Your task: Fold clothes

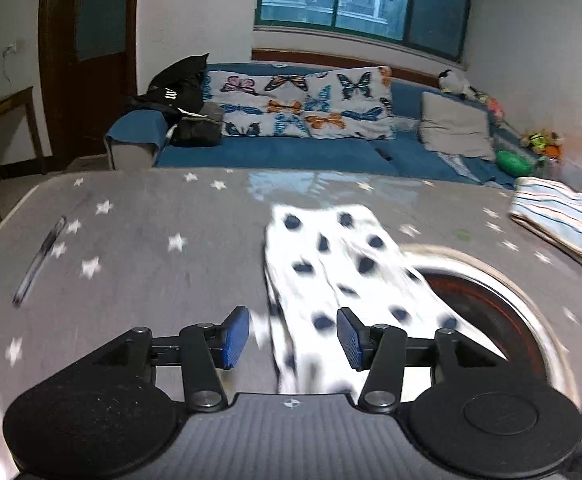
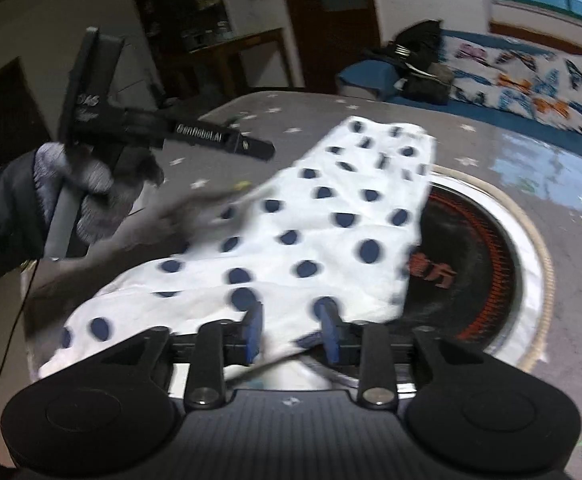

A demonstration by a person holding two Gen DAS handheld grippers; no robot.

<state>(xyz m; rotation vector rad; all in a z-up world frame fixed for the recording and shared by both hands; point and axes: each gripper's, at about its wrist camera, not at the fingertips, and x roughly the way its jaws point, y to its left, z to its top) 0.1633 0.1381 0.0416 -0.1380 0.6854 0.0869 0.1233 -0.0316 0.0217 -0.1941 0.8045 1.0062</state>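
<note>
The left gripper (image 1: 293, 338) stands about half open with nothing between its blue pads (image 1: 238, 336); in its own view the polka-dot garment (image 1: 343, 276) lies just behind them on the star-patterned table (image 1: 131, 248), so I judge it is already let go. A folded striped cloth (image 1: 555, 218) waits at the far right, probably a finished piece. Motion blur hides the garment's edges, and its right side covers part of a round cooker plate (image 1: 487, 304).

In the right wrist view, the right gripper (image 2: 291, 330) is partly open; the garment's near hem (image 2: 279, 340) sits between the pads, but whether they press it I cannot tell. A gloved hand (image 2: 87, 192) holds the other gripper at left, very blurred.
</note>
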